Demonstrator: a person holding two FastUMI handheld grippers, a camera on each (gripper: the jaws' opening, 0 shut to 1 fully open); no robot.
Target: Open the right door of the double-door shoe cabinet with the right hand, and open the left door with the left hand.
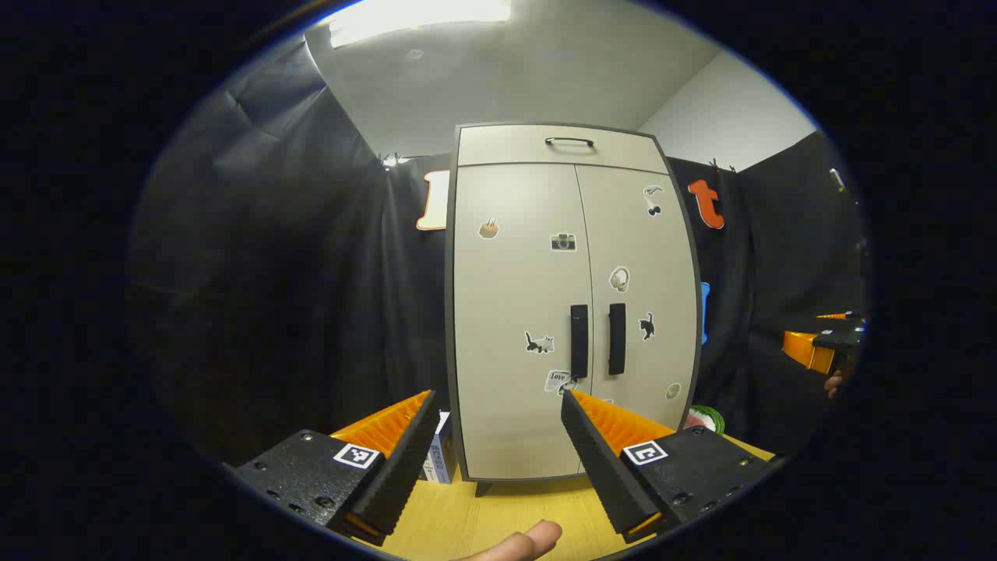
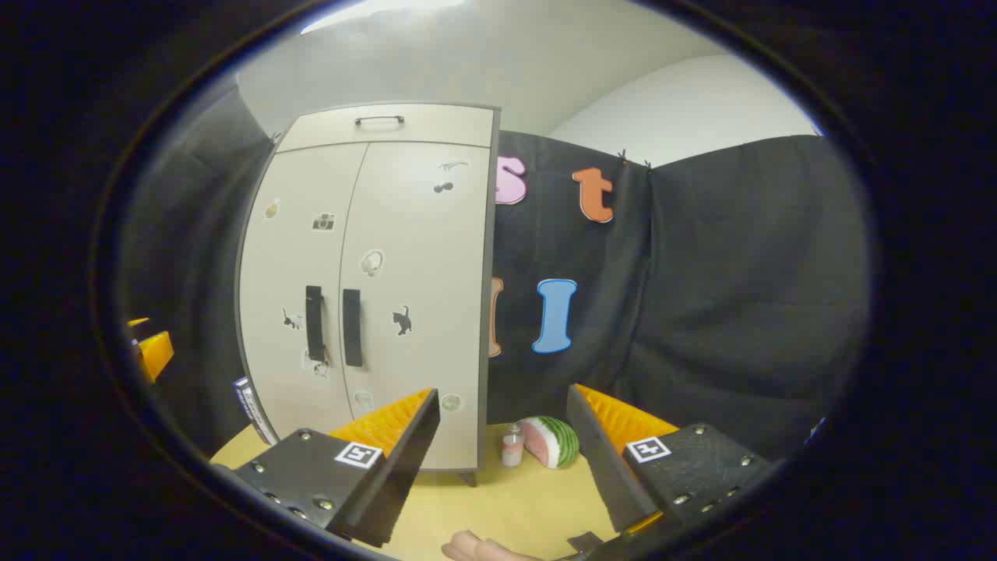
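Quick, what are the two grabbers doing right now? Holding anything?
Left gripper: jaws open, holding nothing, facing the closed shoe cabinet.
Right gripper: jaws open, holding nothing.

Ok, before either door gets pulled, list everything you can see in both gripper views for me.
Shoe cabinet: one, cream with dark edges, standing on the table, both doors shut.
Door handles: two, black, upright, side by side at the middle seam.
Top handle: one, black, on the panel above the doors.
Stickers: several, small, scattered on both doors.
Table: one, yellow wood, under the cabinet.
Watermelon slice: one, red and green, right of the cabinet.
Small bottle: one, pale, beside the watermelon.
Box: one, white and blue, at the cabinet's left corner.
Left gripper: black and orange, open, facing the cabinet.
Right gripper: black and orange, open.
Fingertip: one, at the bottom edge.
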